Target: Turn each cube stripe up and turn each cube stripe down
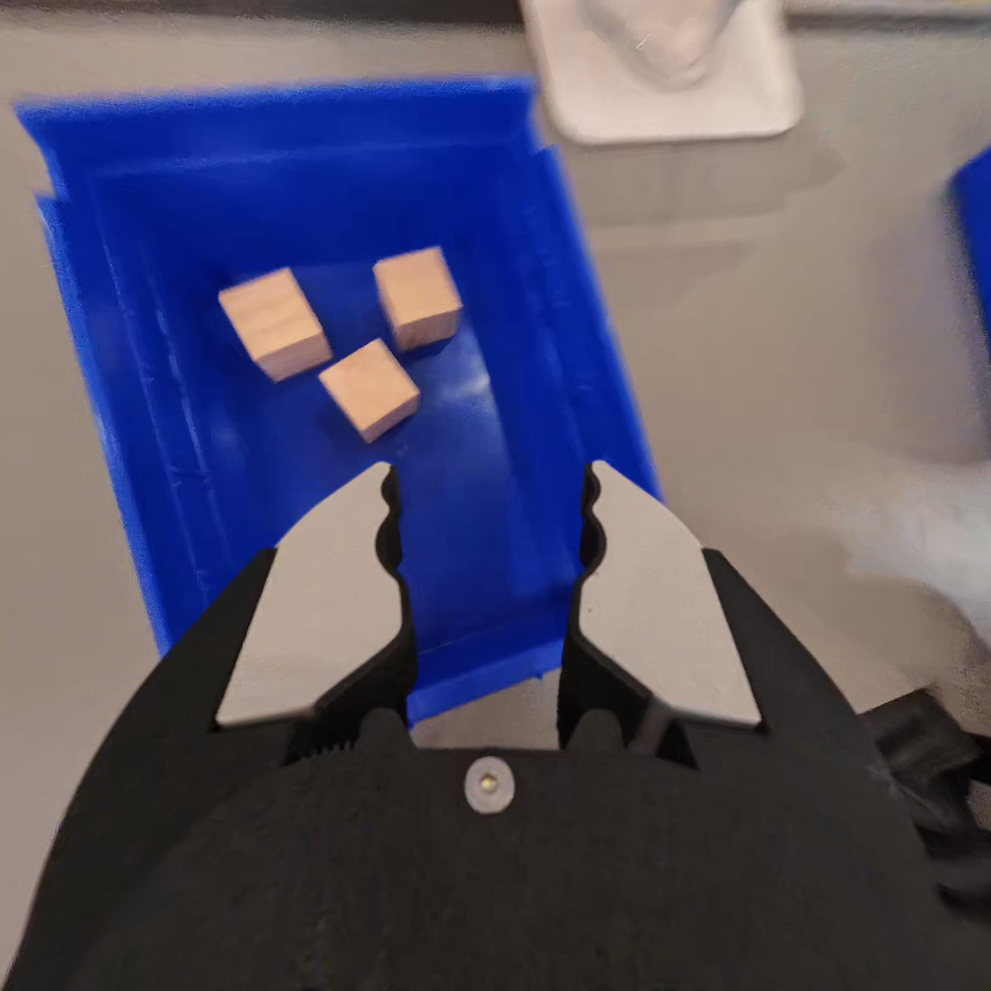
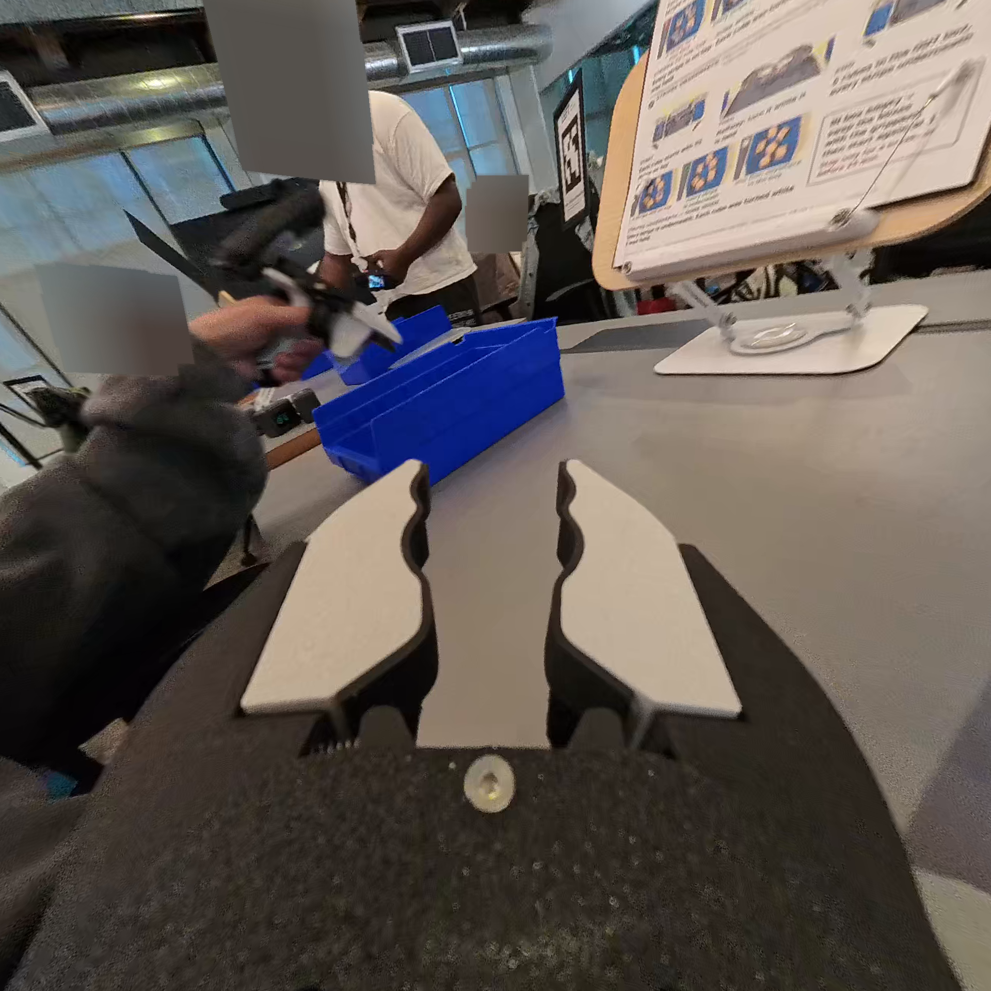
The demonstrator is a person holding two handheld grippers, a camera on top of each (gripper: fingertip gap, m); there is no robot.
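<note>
- Left gripper (image 1: 489,472) spread wide, empty, above blue bin (image 1: 161,225).
- Three wooden cubes (image 1: 368,396) clustered at 11 o'clock of fingertips, plain faces up.
- Right gripper (image 2: 492,472) released, over grey table (image 2: 751,509).

- A grey tabletop (image 2: 751,482) fills the near ground, smooth and matte, with a paler patch at its near right edge.
- On its far right stands a white stand (image 2: 793,343) with a flat base, carrying a tilted wooden board (image 2: 616,225) with a printed instruction sheet (image 2: 804,118) clipped on.
- Behind, tall glass window panels (image 2: 177,182) let in pale daylight.
- A silver ventilation duct (image 2: 482,48) runs along the dark ceiling, a small square panel (image 2: 429,45) mounted in front of it.
- A black-and-white marker sign (image 2: 572,145) stands upright beyond the table.
- A person in a white T-shirt (image 2: 402,193) stands at the far side.
</note>
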